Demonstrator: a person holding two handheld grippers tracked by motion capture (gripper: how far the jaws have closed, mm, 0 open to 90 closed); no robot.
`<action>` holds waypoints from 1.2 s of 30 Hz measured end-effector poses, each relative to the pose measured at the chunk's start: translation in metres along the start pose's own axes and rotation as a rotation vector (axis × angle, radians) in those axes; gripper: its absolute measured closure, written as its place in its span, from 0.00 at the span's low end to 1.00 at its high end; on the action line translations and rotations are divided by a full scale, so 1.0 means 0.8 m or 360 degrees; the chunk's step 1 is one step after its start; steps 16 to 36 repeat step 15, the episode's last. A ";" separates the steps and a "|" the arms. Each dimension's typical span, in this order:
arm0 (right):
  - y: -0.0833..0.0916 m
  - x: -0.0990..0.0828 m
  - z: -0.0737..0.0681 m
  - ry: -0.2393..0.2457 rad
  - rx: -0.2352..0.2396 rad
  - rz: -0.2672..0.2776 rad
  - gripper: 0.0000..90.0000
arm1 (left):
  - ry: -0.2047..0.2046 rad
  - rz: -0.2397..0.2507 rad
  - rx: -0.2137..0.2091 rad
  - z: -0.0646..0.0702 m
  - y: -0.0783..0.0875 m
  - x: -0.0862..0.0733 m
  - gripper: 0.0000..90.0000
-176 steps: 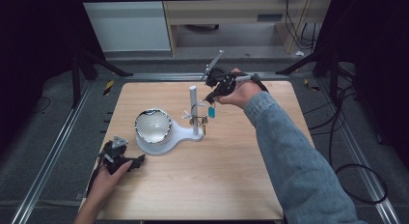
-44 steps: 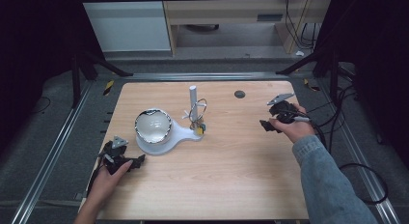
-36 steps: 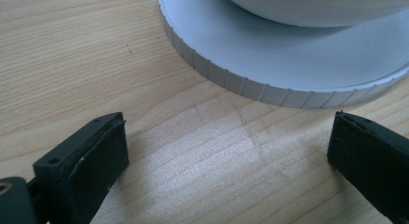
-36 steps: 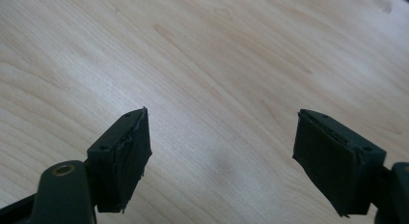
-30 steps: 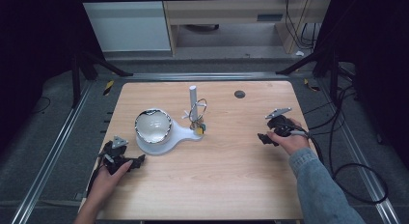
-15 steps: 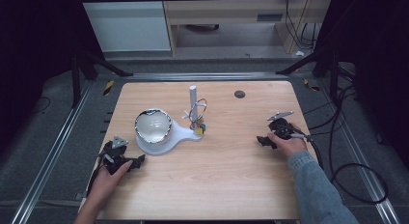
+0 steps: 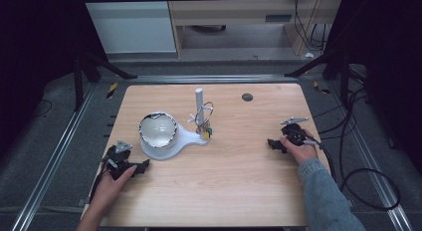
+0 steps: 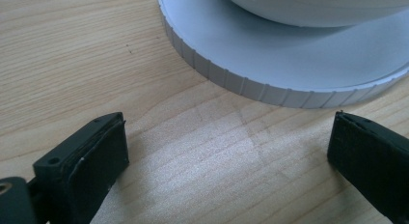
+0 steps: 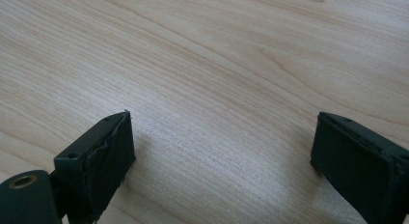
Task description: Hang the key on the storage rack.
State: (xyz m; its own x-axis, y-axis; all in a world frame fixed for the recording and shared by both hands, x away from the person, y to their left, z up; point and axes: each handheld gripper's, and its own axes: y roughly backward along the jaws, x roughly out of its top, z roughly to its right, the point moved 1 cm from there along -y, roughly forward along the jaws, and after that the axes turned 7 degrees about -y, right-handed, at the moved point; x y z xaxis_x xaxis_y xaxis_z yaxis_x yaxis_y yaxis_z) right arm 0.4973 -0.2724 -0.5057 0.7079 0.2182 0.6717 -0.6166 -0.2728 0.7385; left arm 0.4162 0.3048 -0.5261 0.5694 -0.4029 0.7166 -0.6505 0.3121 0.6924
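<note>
Left claw released, resting near tabletop left edge, just beside white stand. Right claw released, empty, near right edge.

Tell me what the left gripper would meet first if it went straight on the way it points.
Probably the ribbed rim of the white stand base, which lies just ahead of the open left gripper, with bare table between them.
</note>
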 end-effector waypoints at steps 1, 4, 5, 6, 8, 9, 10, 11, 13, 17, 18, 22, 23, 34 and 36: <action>0.000 0.000 0.001 -0.0010 -0.0002 0.0010 0.08 | 0.0000 0.0000 0.0000 0.000 0.000 0.000 0.00; -0.002 -0.002 0.000 -0.0024 -0.0017 0.0030 0.06 | -0.0001 -0.0001 0.0000 0.000 0.000 0.000 0.00; -0.003 -0.002 0.000 -0.0032 -0.0024 0.0045 0.05 | 0.0000 0.0000 0.0000 0.000 0.000 0.000 0.00; -0.003 -0.003 -0.001 -0.0038 -0.0025 0.0050 0.05 | 0.0000 0.0000 0.0000 0.000 0.000 0.000 0.00; -0.005 -0.003 -0.002 -0.0044 -0.0043 0.0069 0.03 | 0.0000 0.0000 0.0000 0.000 0.000 0.000 0.00; -0.005 -0.004 -0.003 -0.0057 -0.0046 0.0074 0.03 | 0.0000 0.0000 0.0000 0.000 0.000 0.000 0.00; -0.006 -0.005 -0.004 -0.0061 -0.0050 0.0084 0.02 | 0.0000 0.0000 0.0000 0.000 0.000 0.000 0.00; -0.006 -0.005 -0.004 -0.0064 -0.0057 0.0090 0.02 | 0.0000 0.0000 0.0000 0.000 0.000 0.000 0.00; -0.007 -0.005 -0.005 -0.0066 -0.0070 0.0100 0.01 | -0.0001 0.0000 0.0000 0.000 0.000 0.000 0.00; -0.008 -0.005 -0.005 -0.0068 -0.0073 0.0100 0.01 | -0.0001 0.0000 0.0000 0.000 0.000 0.000 0.00; -0.008 -0.005 -0.005 -0.0068 -0.0073 0.0100 0.01 | -0.0001 0.0000 0.0000 0.000 0.000 0.000 0.00; -0.008 -0.005 -0.005 -0.0068 -0.0073 0.0100 0.01 | -0.0001 0.0000 0.0000 0.000 0.000 0.000 0.00; -0.008 -0.005 -0.005 -0.0068 -0.0073 0.0100 0.01 | -0.0001 0.0000 0.0000 0.000 0.000 0.000 0.00; -0.008 -0.005 -0.005 -0.0068 -0.0073 0.0100 0.01 | -0.0001 0.0000 0.0000 0.000 0.000 0.000 0.00; -0.008 -0.005 -0.005 -0.0068 -0.0073 0.0100 0.01 | -0.0001 0.0000 0.0000 0.000 0.000 0.000 0.00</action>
